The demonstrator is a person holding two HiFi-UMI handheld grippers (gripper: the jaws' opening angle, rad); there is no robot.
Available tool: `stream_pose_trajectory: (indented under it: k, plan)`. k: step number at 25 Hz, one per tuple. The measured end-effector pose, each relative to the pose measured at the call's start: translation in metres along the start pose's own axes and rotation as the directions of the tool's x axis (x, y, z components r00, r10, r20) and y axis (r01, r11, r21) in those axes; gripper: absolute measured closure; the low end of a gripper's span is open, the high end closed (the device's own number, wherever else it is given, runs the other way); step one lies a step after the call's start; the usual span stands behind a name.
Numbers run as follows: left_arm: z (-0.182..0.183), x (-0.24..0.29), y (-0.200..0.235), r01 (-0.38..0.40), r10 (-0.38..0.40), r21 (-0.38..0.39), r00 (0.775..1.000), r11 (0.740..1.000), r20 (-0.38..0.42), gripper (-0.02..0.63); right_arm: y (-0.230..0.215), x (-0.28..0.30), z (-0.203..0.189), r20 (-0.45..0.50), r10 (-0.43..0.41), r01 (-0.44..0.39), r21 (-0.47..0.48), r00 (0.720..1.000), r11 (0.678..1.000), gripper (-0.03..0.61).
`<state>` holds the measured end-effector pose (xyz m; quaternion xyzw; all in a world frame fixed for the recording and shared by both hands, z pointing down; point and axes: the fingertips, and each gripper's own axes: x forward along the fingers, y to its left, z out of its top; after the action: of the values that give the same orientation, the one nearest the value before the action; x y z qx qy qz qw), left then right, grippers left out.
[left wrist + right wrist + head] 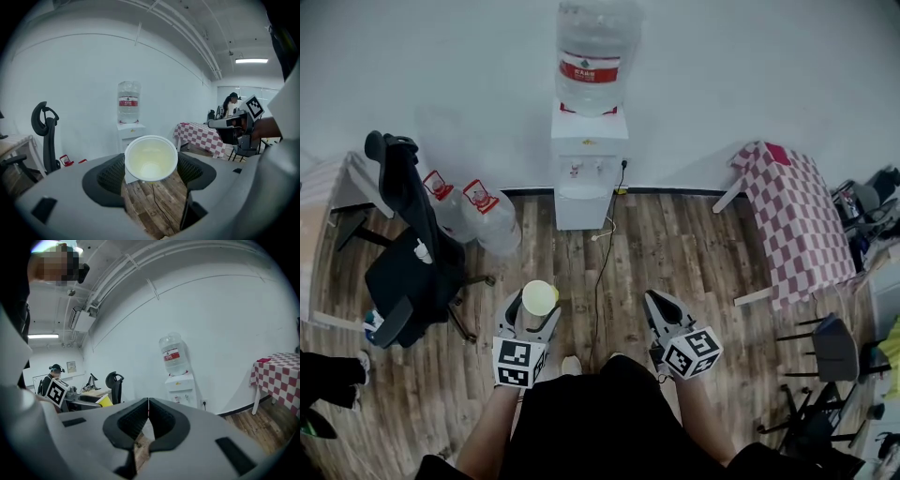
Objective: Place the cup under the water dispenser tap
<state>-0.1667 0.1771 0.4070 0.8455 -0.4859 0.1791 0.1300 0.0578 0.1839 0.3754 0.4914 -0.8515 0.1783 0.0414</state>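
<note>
Step in hand: carrying. Left tongs (534, 309) clasp the upright cup (151, 158); right tongs (148, 409) closed, empty. Water dispenser (590, 169) stands far ahead. Next we judge: approach, aim beneath its tap.

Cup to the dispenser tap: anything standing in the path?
Nothing visible does. Between the cup, shut in the left gripper, and the water dispenser is open wood floor; only a cable lies flat across it. The spare bottles and office chair stand off to the left.
</note>
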Motion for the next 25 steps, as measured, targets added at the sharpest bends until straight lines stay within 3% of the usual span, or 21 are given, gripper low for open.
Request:
stream_pose_trajectory:
  k: [14, 25]
  plan:
    - [-0.012, 0.008, 0.024, 0.007, -0.008, -0.014, 1.000, 1.000, -0.023, 0.256, 0.015, 0.030, -0.007, -0.033, 0.023, -0.023, -0.001, 0.999, 1.000, 0.557]
    - [0.010, 0.060, 0.023, -0.035, 0.035, -0.017, 0.999, 0.999, -0.042, 0.256, -0.034, 0.070, 0.007, -0.037, 0.086, -0.085, 0.012, 0.996, 0.996, 0.557]
